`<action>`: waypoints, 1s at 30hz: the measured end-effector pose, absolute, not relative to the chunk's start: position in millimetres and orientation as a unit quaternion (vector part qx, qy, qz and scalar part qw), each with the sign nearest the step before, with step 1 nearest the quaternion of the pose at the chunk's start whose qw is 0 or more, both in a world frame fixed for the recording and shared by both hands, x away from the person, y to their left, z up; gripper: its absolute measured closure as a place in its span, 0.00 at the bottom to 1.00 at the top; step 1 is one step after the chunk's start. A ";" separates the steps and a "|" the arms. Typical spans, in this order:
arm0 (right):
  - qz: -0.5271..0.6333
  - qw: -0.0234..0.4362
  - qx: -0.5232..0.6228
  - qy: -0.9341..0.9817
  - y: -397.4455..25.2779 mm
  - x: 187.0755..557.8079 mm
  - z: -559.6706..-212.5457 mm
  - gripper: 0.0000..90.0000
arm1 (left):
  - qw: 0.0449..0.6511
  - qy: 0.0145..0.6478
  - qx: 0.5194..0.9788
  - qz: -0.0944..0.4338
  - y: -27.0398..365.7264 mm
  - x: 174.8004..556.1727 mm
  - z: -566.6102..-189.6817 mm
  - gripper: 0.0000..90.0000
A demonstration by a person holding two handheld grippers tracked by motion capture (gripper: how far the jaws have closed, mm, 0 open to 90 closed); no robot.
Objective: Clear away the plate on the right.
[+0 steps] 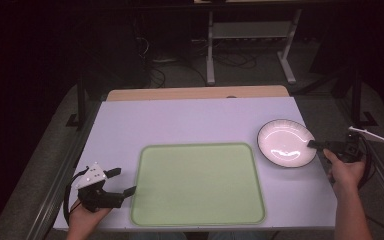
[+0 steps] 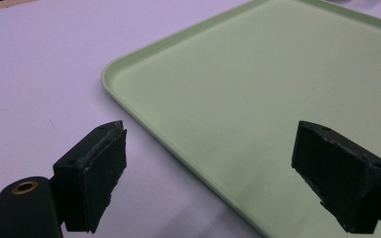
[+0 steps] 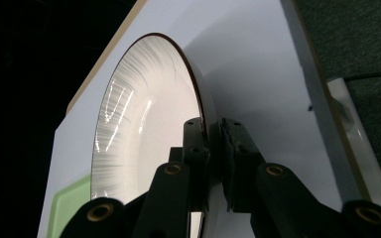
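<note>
Right gripper [image 1: 314, 144] pinching rim of white plate [image 1: 284, 142], one jaw inside, one outside. Plate sitting on table [image 1: 190, 120] right of green tray [image 1: 198, 184], apart from it. Left gripper [image 1: 121, 181] hovering spread wide, empty, beside tray's left edge. Likely goal: plate onto tray. Grasp looking done; lift, carry, placing remaining. Tray lying bare.

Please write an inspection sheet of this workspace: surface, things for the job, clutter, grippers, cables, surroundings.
Surface: white table, wooden strip along the far edge.
Job's things: green tray, nothing on it; white plate with dark rim, right of the tray.
Clutter: nothing seen.
Grippers: left gripper open by the tray's left edge; right gripper shut on the plate's rim.
Cables: one trails from each gripper; more on the floor behind.
Surroundings: dark room, grey floor, desk legs beyond the table.
</note>
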State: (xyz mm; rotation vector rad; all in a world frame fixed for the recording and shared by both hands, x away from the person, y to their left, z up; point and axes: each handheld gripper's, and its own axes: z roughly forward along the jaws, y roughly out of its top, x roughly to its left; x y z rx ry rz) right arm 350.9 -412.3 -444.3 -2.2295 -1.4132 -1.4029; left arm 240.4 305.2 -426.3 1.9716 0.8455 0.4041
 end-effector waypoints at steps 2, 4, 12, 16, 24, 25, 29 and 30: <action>-0.468 0.077 -0.742 -0.474 -412.1 349.8 -443.8 0.90 | 0.461 0.344 0.801 0.164 305.5 240.4 -426.3 0.15; -0.471 0.078 -0.739 -0.476 -412.1 346.7 -442.2 0.90 | 0.460 0.344 0.802 0.165 305.1 240.3 -426.3 0.15; -0.495 0.075 -0.723 -0.477 -415.8 337.6 -431.2 0.90 | 0.461 0.344 0.801 0.165 305.2 240.1 -426.2 0.15; -0.488 0.066 -0.712 -0.500 -412.4 327.1 -423.9 0.90 | 0.460 0.345 0.801 0.166 305.8 239.9 -426.2 0.15; -0.502 0.066 -0.695 -0.511 -413.1 305.0 -417.9 0.89 | 0.458 0.344 0.803 0.165 305.3 240.6 -426.8 0.15; -0.504 0.066 -0.694 -0.510 -412.9 302.8 -416.7 0.89 | 0.458 0.344 0.803 0.164 304.7 240.5 -427.0 0.15; -0.520 0.078 -0.683 -0.507 -411.7 291.7 -412.9 0.89 | 0.457 0.345 0.803 0.164 304.3 240.7 -427.3 0.15; -0.524 0.079 -0.681 -0.506 -410.8 289.1 -412.4 0.89 | 0.457 0.345 0.803 0.164 304.4 240.7 -427.4 0.15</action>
